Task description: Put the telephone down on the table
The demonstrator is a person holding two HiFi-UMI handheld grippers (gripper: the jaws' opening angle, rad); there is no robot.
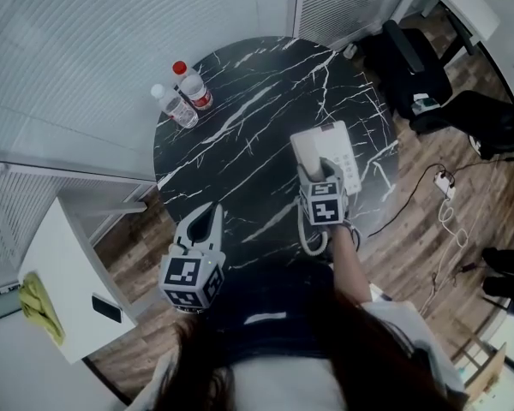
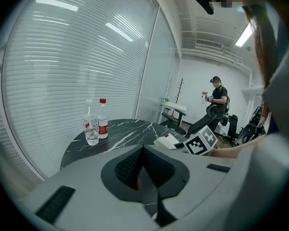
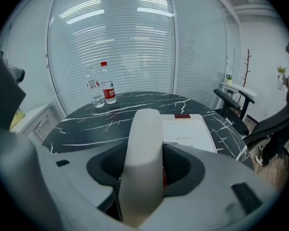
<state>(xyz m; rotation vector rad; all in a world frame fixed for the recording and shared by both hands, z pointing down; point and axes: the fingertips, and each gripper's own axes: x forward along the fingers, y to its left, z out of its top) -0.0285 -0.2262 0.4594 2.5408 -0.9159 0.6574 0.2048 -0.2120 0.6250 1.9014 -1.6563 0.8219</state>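
Right gripper (image 3: 144, 170) fingers spread wide, clamped on white telephone handset (image 3: 143, 129), over telephone base (image 3: 188, 134) resting on marble worktop (image 3: 111, 119). Left gripper (image 2: 143, 165) fingers closed, empty. Risk: crooked release rolls handset off base; coiled cord (image 1: 313, 238) snags at edge.

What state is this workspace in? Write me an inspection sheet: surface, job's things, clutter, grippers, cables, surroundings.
Surface: round black marble table with white veins.
Job's things: white telephone rests on the table's right side; its handset sits between the right gripper's jaws.
Clutter: red-capped bottle and white-capped bottle, upright, side by side at the far left edge.
Grippers: right gripper shut on the handset; left gripper shut, empty, at the near left edge.
Cables: coiled cord hangs off the near edge; power strip and white cable on the floor.
Surroundings: blinds, white cabinet with yellow cloth, office chair, a person far back.
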